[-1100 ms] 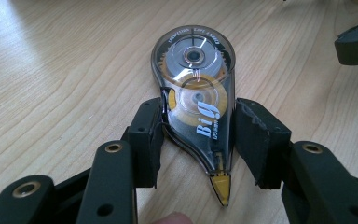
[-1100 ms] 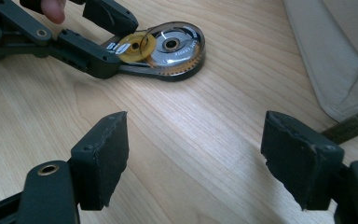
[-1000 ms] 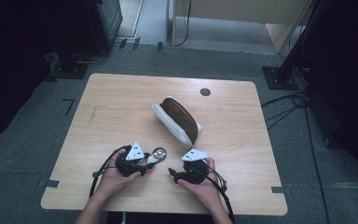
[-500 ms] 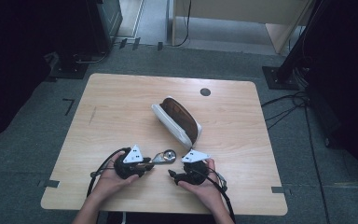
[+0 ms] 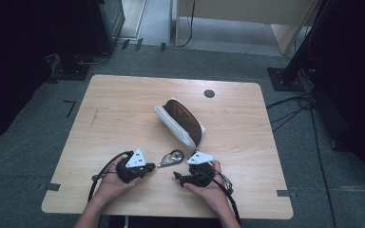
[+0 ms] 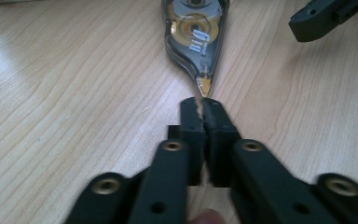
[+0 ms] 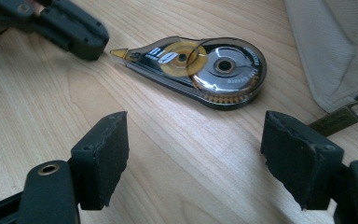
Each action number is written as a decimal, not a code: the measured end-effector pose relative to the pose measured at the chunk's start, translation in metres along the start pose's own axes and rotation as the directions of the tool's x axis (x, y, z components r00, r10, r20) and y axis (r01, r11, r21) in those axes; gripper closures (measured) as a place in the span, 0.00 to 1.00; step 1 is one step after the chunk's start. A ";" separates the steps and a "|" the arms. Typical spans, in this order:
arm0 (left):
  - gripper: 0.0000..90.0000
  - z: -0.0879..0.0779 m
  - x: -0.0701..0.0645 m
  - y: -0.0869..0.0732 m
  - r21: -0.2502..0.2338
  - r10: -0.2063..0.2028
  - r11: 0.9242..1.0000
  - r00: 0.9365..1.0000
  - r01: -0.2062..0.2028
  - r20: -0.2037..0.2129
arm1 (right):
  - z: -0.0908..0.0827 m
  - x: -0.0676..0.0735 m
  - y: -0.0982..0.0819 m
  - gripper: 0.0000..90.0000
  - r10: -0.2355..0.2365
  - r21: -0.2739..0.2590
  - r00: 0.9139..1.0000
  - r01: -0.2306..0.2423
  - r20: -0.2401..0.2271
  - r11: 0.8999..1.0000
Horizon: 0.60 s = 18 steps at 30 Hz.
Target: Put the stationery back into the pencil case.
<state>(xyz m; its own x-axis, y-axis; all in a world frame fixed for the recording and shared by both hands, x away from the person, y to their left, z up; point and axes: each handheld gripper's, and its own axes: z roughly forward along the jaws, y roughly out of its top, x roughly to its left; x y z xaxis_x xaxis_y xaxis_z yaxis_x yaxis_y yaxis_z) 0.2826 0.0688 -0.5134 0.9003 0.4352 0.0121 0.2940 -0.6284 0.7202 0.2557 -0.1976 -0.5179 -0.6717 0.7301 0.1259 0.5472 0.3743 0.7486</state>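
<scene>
A correction tape dispenser (image 5: 172, 157) is seen lying flat on the wooden table (image 5: 123, 109), near the front edge and between the two hand-held grippers; in the left gripper view the dispenser (image 6: 196, 32) is shown with its clear smoky shell, a gold reel inside and its pointed gold tip turned toward the camera. The left gripper (image 5: 151, 167) is held low over the table just left of the dispenser, and its jaws have just been closing: in its own view the left gripper (image 6: 204, 108) is seen with both black jaws brought together, pad against pad, with nothing held between them, the dispenser's tip lying just beyond the fingertips and apparently apart from them, though contact cannot be told for certain. The right gripper (image 5: 177, 177) is held just right of the dispenser, and in its own view the right gripper (image 7: 193, 158) is shown with its jaws spread wide, bare wood between them and the dispenser (image 7: 200, 70) lying ahead of them, untouched. A white pencil case (image 5: 179, 123) with a brown lining is seen lying open on the table just behind the dispenser, its brass zip pull (image 7: 342, 116) resting on the wood near the right jaw. A small dark round cap (image 5: 209, 93) is set into the table near its far edge
</scene>
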 end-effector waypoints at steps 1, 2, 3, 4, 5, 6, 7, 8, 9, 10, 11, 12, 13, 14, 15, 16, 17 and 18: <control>0.84 0.001 -0.001 0.001 -0.011 -0.005 1.000 1.000 0.004 -0.001 | 0.000 -0.001 0.000 0.26 0.001 0.002 1.000 -0.002 0.002 1.000; 0.77 0.002 -0.001 0.002 -0.025 -0.012 1.000 1.000 0.012 -0.001 | -0.001 -0.001 0.000 0.26 0.003 0.001 1.000 -0.003 0.005 1.000; 0.67 0.004 -0.002 0.005 -0.040 -0.029 0.999 1.000 0.029 -0.006 | -0.001 -0.002 0.000 0.26 0.006 -0.001 1.000 -0.006 0.006 1.000; 0.59 0.006 -0.003 0.008 -0.052 -0.044 0.998 0.999 0.044 -0.009 | -0.002 -0.002 0.000 0.26 0.010 0.001 1.000 -0.010 0.003 1.000; 0.57 0.009 -0.004 0.012 -0.056 -0.054 0.997 0.998 0.053 -0.015 | -0.003 -0.003 0.000 0.26 0.007 -0.003 1.000 -0.007 0.005 1.000; 0.54 0.012 -0.006 0.015 -0.053 -0.064 0.997 0.998 0.063 -0.020 | -0.005 -0.003 0.000 0.26 0.012 -0.005 1.000 -0.012 0.003 1.000; 0.49 0.016 -0.007 0.018 -0.042 -0.063 0.997 0.998 0.062 -0.023 | -0.006 -0.004 -0.001 0.26 0.011 -0.007 1.000 -0.011 0.000 1.000; 0.45 0.020 -0.009 0.021 -0.026 -0.058 0.998 0.998 0.058 -0.025 | -0.008 -0.005 -0.001 0.26 0.011 -0.009 1.000 -0.011 -0.003 1.000; 0.43 0.025 -0.011 0.024 -0.010 -0.056 0.998 0.998 0.055 -0.036 | -0.010 -0.005 -0.002 0.26 0.011 -0.011 1.000 -0.011 -0.001 1.000; 0.40 0.028 -0.011 0.026 -0.002 -0.055 0.998 0.998 0.055 -0.040 | -0.013 -0.006 -0.003 0.26 0.011 -0.009 1.000 -0.011 0.000 1.000; 0.40 0.031 -0.012 0.029 0.006 -0.058 0.998 0.997 0.059 -0.050 | -0.014 -0.007 -0.004 0.26 0.009 -0.009 1.000 -0.008 0.002 1.000; 0.40 0.033 -0.012 0.030 0.006 -0.059 0.998 0.997 0.059 -0.051 | -0.017 -0.009 -0.005 0.26 0.010 -0.009 1.000 -0.010 0.005 1.000; 0.40 0.035 -0.012 0.032 0.009 -0.058 0.998 0.997 0.059 -0.054 | -0.019 -0.010 -0.007 0.26 0.011 -0.010 1.000 -0.010 0.008 1.000; 0.39 0.037 -0.012 0.034 0.010 -0.063 0.998 0.996 0.064 -0.058 | -0.021 -0.011 -0.008 0.26 0.016 -0.010 1.000 -0.016 0.012 1.000; 0.40 0.038 -0.012 0.035 0.012 -0.070 0.997 0.996 0.071 -0.061 | -0.024 -0.013 -0.010 0.26 0.020 -0.010 1.000 -0.020 0.017 1.000; 0.40 0.040 -0.011 0.037 0.020 -0.065 0.998 0.996 0.067 -0.065 | -0.026 -0.015 -0.011 0.26 0.021 -0.012 1.000 -0.020 0.019 1.000; 0.40 0.041 -0.012 0.038 0.022 -0.064 0.998 0.996 0.065 -0.067 | -0.027 -0.016 -0.013 0.26 0.025 -0.013 0.999 -0.025 0.022 1.000; 0.40 0.042 -0.012 0.039 0.020 -0.063 0.998 0.996 0.065 -0.063 | -0.029 -0.018 -0.014 0.26 0.031 -0.013 0.999 -0.030 0.024 0.999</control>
<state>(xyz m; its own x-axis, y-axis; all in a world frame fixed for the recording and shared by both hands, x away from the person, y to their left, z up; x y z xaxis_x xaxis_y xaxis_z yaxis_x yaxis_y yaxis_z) 0.2970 0.0117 -0.5150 0.8577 0.5140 0.0101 0.3583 -0.6118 0.7052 0.2453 -0.2325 -0.5118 -0.6424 0.7547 0.1333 0.5606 0.3443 0.7531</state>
